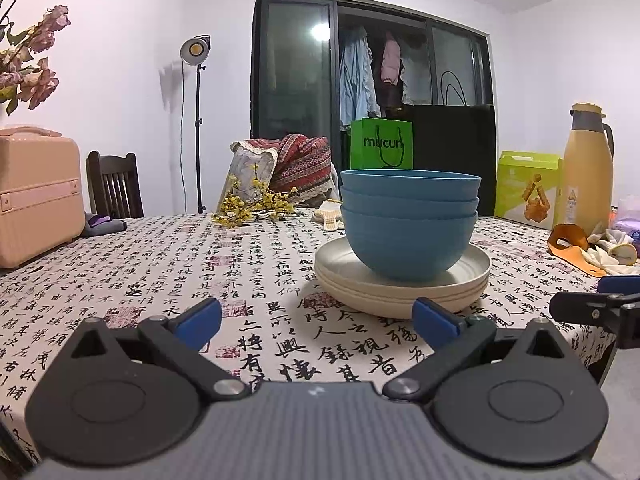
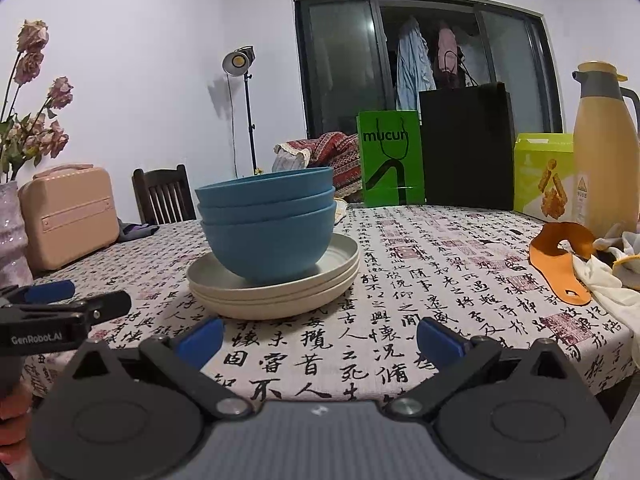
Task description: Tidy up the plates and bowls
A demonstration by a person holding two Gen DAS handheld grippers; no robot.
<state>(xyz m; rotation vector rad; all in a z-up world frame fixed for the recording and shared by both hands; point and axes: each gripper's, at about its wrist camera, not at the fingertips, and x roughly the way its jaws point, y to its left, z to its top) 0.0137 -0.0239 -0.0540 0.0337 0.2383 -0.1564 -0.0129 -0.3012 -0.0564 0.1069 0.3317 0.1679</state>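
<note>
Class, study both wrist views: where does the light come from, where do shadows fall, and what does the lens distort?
Left wrist view: a lit lamp glares, the plates shadow the tablecloth on their left, the window frame bows. Right wrist view: same lamp, dark corners, curved table edge.

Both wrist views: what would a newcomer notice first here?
First, the three nested blue bowls standing on a stack of cream plates, mid-table on the calligraphy tablecloth. Both grippers, left and right, are open near the table's front edge. A yellow thermos stands far right.
</note>
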